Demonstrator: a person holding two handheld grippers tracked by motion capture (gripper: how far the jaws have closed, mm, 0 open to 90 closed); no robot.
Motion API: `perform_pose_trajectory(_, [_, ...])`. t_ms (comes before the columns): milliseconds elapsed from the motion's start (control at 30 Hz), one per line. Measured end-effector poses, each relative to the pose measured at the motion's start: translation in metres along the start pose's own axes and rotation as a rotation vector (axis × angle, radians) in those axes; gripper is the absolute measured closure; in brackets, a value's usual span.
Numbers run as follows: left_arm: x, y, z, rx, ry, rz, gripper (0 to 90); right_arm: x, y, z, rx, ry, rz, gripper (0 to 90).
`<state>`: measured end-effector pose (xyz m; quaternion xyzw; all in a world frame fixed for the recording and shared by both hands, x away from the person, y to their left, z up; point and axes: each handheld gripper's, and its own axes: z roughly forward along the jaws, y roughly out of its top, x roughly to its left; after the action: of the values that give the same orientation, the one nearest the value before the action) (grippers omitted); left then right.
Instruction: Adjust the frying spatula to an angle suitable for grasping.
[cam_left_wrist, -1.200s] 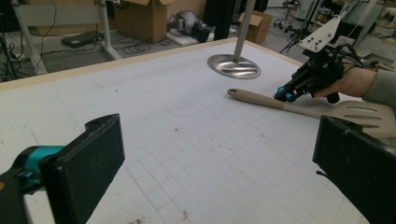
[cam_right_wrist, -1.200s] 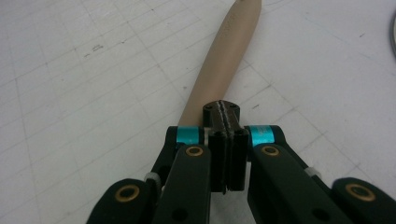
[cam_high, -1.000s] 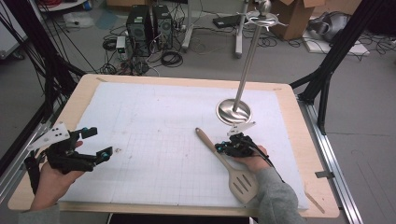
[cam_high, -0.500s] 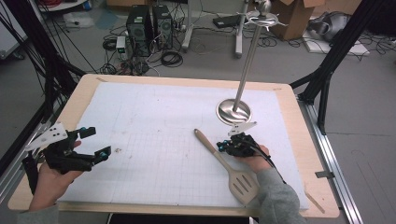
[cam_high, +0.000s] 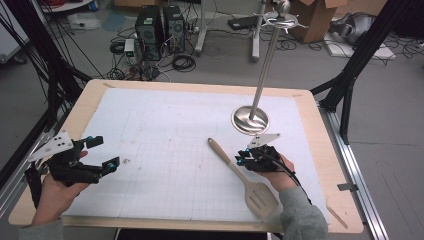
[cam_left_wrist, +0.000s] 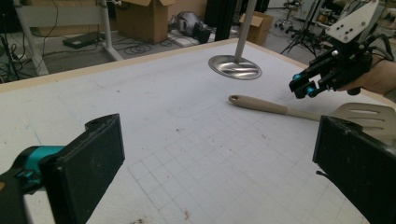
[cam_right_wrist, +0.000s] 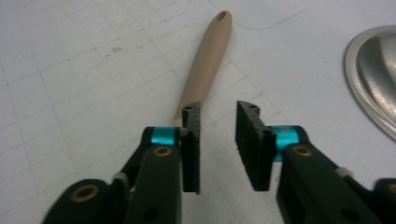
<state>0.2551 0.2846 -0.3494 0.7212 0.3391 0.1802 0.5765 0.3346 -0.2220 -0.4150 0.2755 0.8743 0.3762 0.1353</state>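
Wood and mat: a pale wooden spatula (cam_high: 242, 174) lies flat on the white gridded mat (cam_high: 165, 140), handle end with its hanging hole pointing up the table, slotted blade toward the person's edge.
Right gripper: right gripper (cam_right_wrist: 217, 122) hangs just over the handle, a little to one side of it; its jaws have just been opening and now stand partly apart with nothing between them, the left pad overlapping the handle's edge in its own view.
Left gripper: left gripper (cam_high: 102, 154) waits well off at the left side of the mat, jaws spread wide, holding nothing.
Stand: steel stand (cam_high: 250, 120) with its round base sits just beyond the right hand, and its tall pole carries hooks at the top.
Step in hand, as I read it: getting a clean pinch on the spatula handle, likely to carry it toward the stand.
How to do it well: shift the right gripper sideways until the handle runs down the middle of the gap, not under one pad.
Opening: widen the jaws enough to clear both sides of the handle before going down.
Descent: come straight down to the mat and close across the handle's width, not along it.
Grip point: take it nearer the blade than the hole, so the hole end stays free for a hook.
Watch out: the round base is near; a wide swing of the hand could knock it.
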Motion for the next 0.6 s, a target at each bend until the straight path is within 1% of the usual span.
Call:
perform_pose_trajectory(67, [0.0, 0.0, 0.0, 0.0, 0.0, 0.001, 2.5, 0.002, 0.001, -0.004, -0.016, -0.013, 0.008, 63.5])
perform_pose_trajectory(167, [0.0, 0.0, 0.0, -0.001, 0.002, 0.001, 2.5, 0.004, 0.003, -0.012, -0.059, -0.015, 0.041, 55.2])
perform_pose_trajectory(267, [0.0, 0.0, 0.0, -0.004, 0.002, -0.001, 2.6, 0.005, 0.005, -0.022, -0.095, -0.018, 0.097, 44.7])
perform_pose_trajectory(300, [0.0, 0.0, 0.001, -0.004, 0.0, -0.002, 2.6, 0.005, 0.005, -0.024, -0.109, -0.025, 0.102, 42.7])
perform_pose_trajectory(333, [0.0, 0.0, 0.001, -0.002, 0.001, -0.004, 2.6, 0.007, 0.005, -0.028, -0.129, -0.03, 0.12, 40.3])
perform_pose_trajectory(367, [0.0, 0.0, 0.001, 0.001, 0.0, -0.002, 2.5, 0.007, 0.005, -0.031, -0.146, -0.03, 0.133, 39.5])
perform_pose_trajectory(400, [0.0, -0.001, 0.002, 0.001, 0.0, -0.003, 2.5, 0.008, 0.005, -0.033, -0.152, -0.026, 0.147, 37.9])
perform_pose_trajectory(467, [0.001, -0.001, 0.003, 0.0, 0.001, -0.007, 2.6, 0.011, 0.005, -0.037, -0.171, -0.033, 0.16, 36.1])
perform_pose_trajectory(567, [0.001, -0.002, 0.004, 0.008, 0.001, -0.007, 2.6, 0.016, 0.006, -0.039, -0.203, -0.04, 0.152, 24.9])
perform_pose_trajectory(600, [0.0, -0.002, 0.005, 0.007, -0.001, -0.008, 2.6, 0.018, 0.006, -0.04, -0.205, -0.038, 0.154, 23.1])
